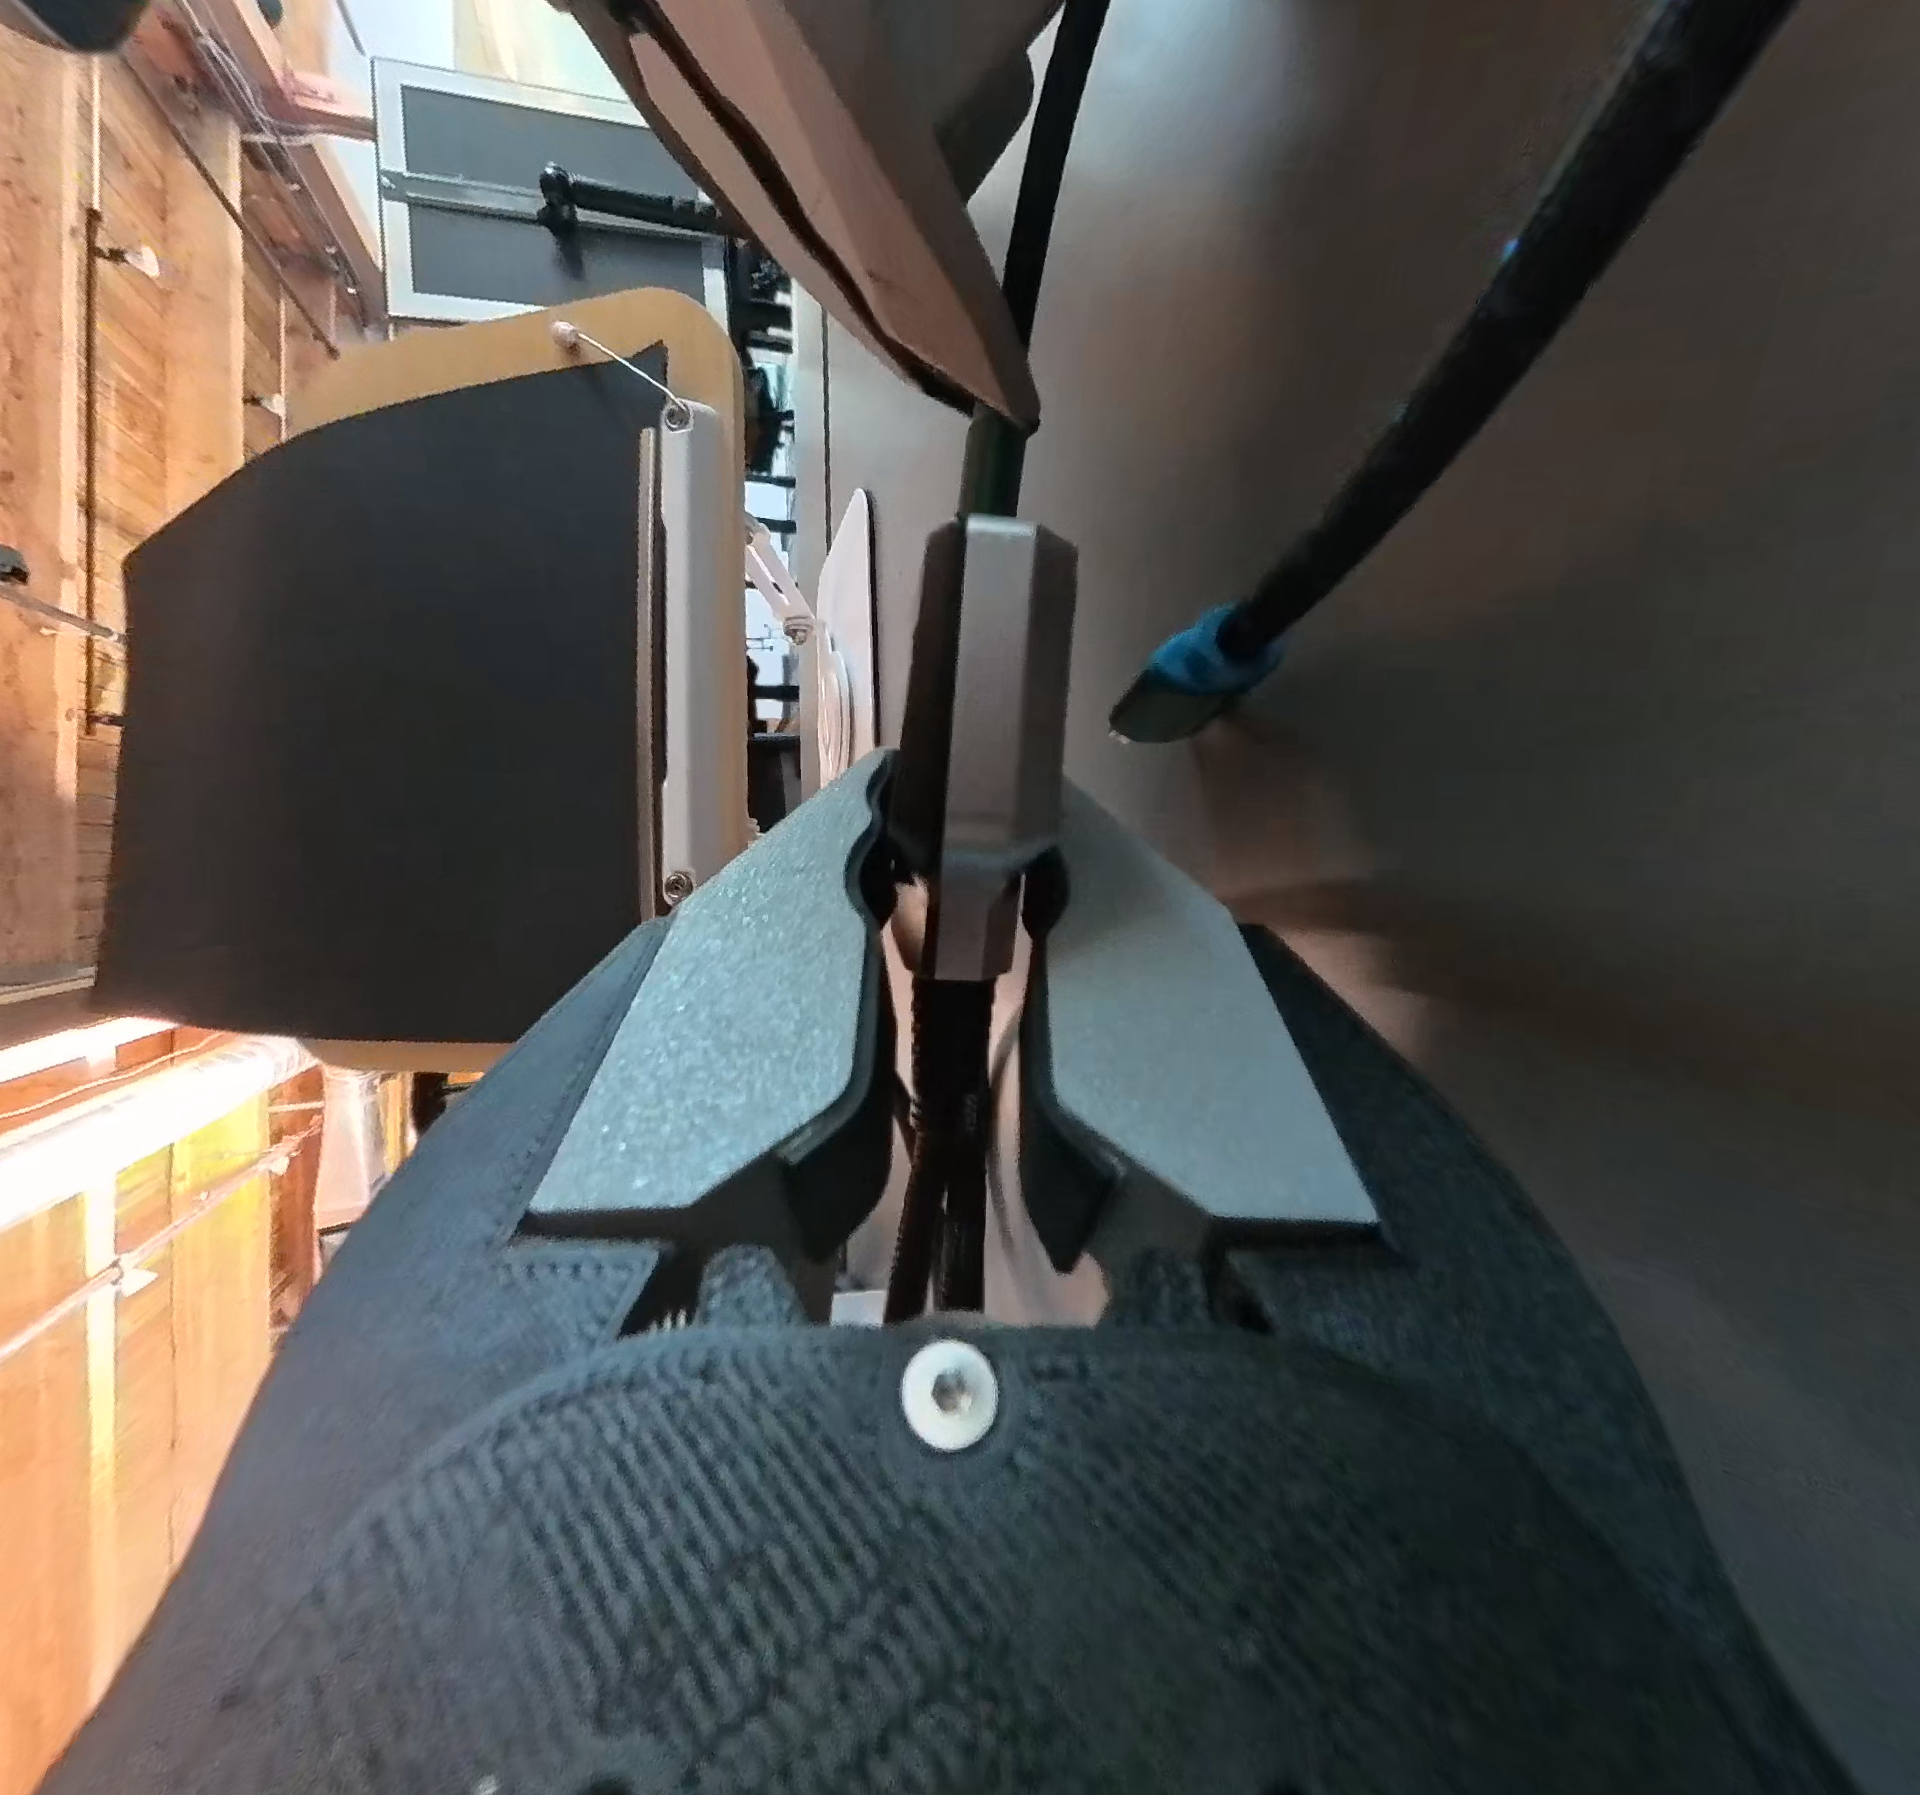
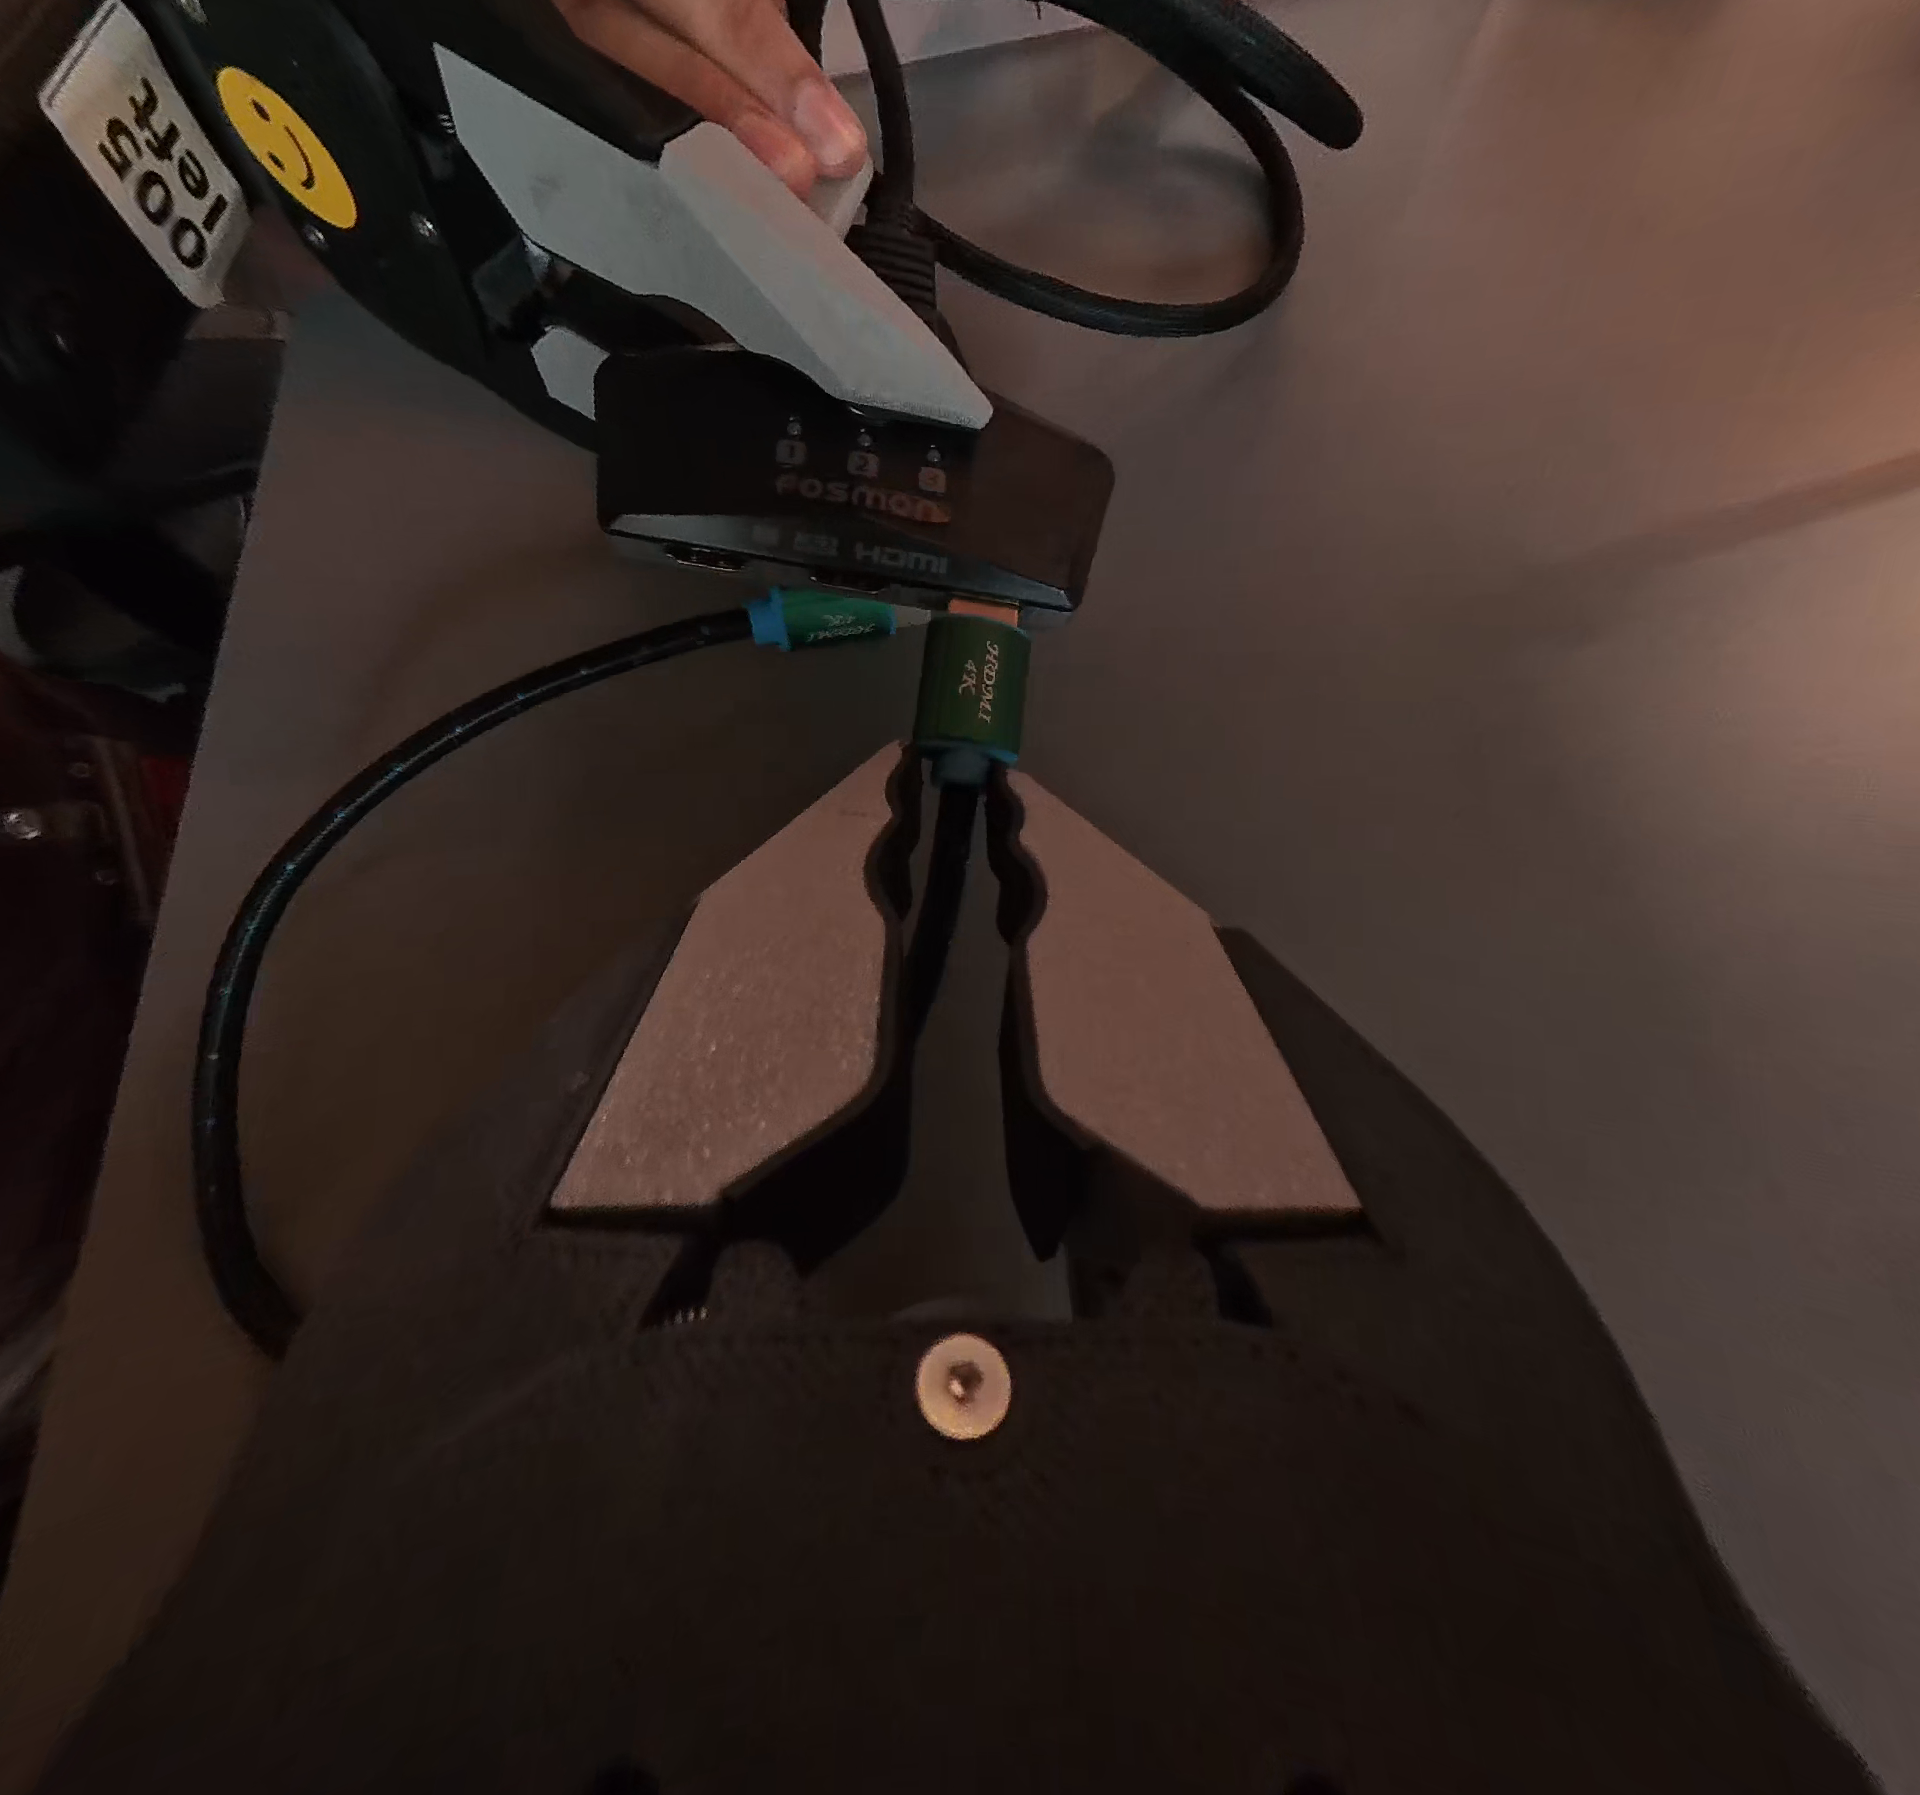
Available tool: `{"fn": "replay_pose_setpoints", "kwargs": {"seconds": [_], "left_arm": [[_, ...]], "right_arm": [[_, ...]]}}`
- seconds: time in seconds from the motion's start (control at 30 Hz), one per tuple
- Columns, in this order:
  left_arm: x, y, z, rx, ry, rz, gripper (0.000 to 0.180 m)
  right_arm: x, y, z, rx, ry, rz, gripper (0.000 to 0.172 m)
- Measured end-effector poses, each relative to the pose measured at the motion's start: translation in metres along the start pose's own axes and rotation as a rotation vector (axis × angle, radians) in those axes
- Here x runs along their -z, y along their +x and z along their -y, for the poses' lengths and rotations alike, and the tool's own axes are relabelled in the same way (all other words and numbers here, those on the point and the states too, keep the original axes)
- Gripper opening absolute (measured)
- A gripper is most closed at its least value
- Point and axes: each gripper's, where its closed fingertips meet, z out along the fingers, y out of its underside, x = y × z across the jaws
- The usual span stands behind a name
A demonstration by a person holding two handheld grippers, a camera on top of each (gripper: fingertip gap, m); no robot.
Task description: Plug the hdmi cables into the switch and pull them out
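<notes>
Nearest the right camera, the right gripper (image 2: 961,789) is pinched on a black cable just behind its green plug (image 2: 971,691), whose metal tip is partly in the switch (image 2: 852,488), at its end port. The left gripper (image 1: 971,872) clamps that switch edge-on. A 2nd plug (image 2: 821,625) lies loose on the table (image 2: 1455,602), so most of the plugging and unplugging appears to remain.

Grey table (image 2: 1507,602) w/ loose black cable (image 2: 239,966) lying on it.
</notes>
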Motion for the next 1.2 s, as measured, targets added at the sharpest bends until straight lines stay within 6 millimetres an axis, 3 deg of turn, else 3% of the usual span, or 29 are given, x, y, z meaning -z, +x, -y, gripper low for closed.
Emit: {"fn": "replay_pose_setpoints", "kwargs": {"seconds": [0.2, 0.33, 0.47, 0.83, 0.93, 1.03, 1.2], "left_arm": [[0.003, 0.008, -0.004, -0.021, -0.01, -0.018, 0.019], [-0.005, 0.006, -0.011, -0.072, -0.071, 0.006, 0.019], [-0.002, -0.001, -0.01, -0.07, -0.052, 0.048, 0.02], [0.002, 0.0, -0.008, -0.116, -0.035, 0.063, 0.021], [0.002, -0.004, -0.006, -0.117, -0.034, 0.082, 0.021], [0.002, -0.005, -0.007, -0.127, -0.041, 0.089, 0.021], [0.006, -0.002, -0.004, -0.112, -0.01, 0.068, 0.02]], "right_arm": [[-0.011, -0.001, -0.005, -0.007, -0.032, 0.014, 0.008], [-0.014, 0.011, -0.008, -0.056, -0.031, -0.061, 0.011], [-0.007, 0.01, 0.0, -0.032, 0.027, -0.09, 0.01], [-0.011, 0.01, -0.004, 0.126, -0.076, -0.229, 0.008], [-0.01, 0.01, -0.007, 0.11, -0.094, -0.223, 0.024], [-0.01, 0.012, -0.006, 0.127, -0.092, -0.248, 0.008], [-0.011, 0.006, -0.004, 0.086, -0.066, -0.188, 0.007]]}}
